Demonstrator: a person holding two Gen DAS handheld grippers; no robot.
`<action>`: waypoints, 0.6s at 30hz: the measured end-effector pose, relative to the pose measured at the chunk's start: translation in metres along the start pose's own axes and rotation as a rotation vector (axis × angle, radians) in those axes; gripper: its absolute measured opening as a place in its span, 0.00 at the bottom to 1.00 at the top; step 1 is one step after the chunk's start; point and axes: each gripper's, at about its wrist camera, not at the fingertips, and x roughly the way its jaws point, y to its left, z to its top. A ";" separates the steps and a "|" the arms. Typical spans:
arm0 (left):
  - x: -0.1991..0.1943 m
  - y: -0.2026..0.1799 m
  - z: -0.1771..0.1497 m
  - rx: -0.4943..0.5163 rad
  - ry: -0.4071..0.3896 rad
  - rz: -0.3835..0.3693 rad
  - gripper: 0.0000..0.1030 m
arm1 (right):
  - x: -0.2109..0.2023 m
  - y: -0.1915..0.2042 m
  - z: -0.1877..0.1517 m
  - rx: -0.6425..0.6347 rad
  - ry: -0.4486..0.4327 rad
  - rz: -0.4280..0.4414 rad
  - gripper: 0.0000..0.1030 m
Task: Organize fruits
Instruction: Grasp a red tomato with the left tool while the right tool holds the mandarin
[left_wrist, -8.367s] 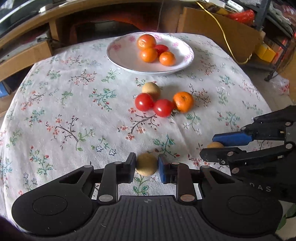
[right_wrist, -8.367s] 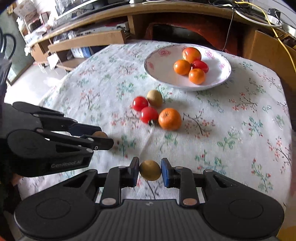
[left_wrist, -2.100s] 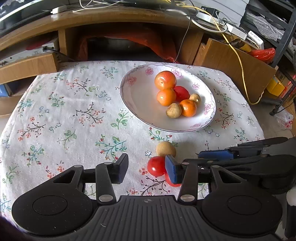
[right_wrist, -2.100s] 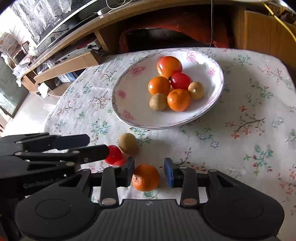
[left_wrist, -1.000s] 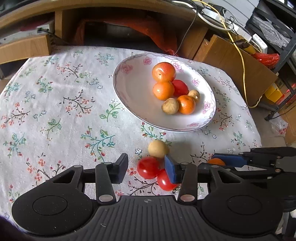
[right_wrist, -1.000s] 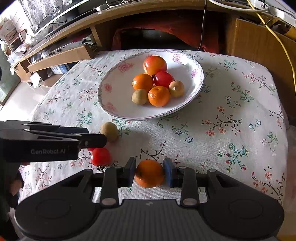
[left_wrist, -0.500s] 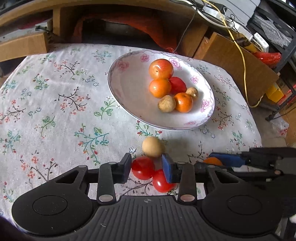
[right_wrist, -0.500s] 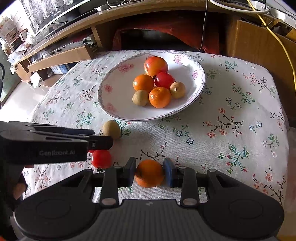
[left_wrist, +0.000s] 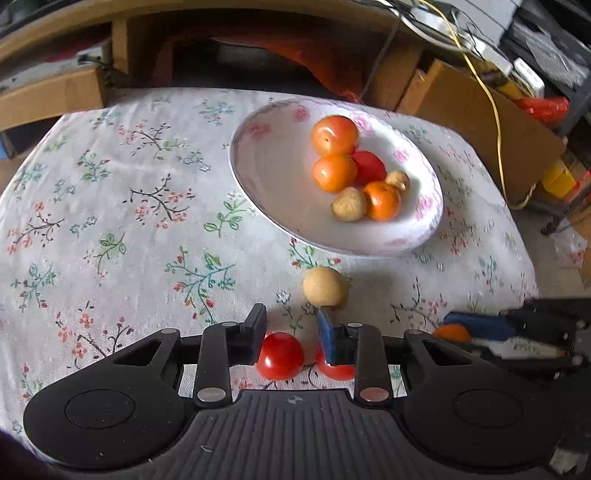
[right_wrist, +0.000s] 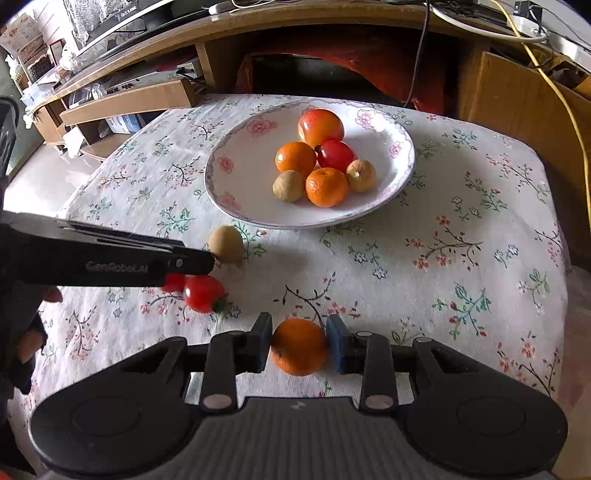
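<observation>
A white floral plate (left_wrist: 280, 206) (right_wrist: 243, 184) holds several fruits: oranges, a red tomato, small brown fruits. My left gripper (left_wrist: 291, 334) straddles a red tomato (left_wrist: 280, 355) on the cloth, jaws slightly apart around it. A second tomato (left_wrist: 334, 369) (right_wrist: 203, 293) lies just right of it, partly behind the right finger. A tan fruit (left_wrist: 325, 286) (right_wrist: 225, 244) lies ahead on the cloth. My right gripper (right_wrist: 299, 341) is shut on an orange (right_wrist: 299, 346), also seen in the left wrist view (left_wrist: 452, 331).
A floral tablecloth (left_wrist: 110, 221) covers the round table. Wooden shelving (right_wrist: 140, 92) and a cardboard box (left_wrist: 472, 107) with a yellow cable stand behind the table. The table edge drops off to the right (right_wrist: 557, 295).
My left gripper has narrowed and lowered around the left tomato. The right gripper still holds the orange and has barely moved.
</observation>
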 end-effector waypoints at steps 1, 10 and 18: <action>-0.002 0.001 -0.002 0.003 0.000 0.005 0.37 | -0.001 -0.001 -0.001 0.003 0.000 -0.003 0.31; -0.006 0.002 -0.010 0.022 0.008 0.003 0.39 | -0.009 0.000 -0.002 0.022 -0.014 -0.003 0.31; -0.008 0.001 -0.011 0.035 0.006 0.025 0.35 | -0.008 -0.003 -0.008 0.042 -0.001 -0.005 0.31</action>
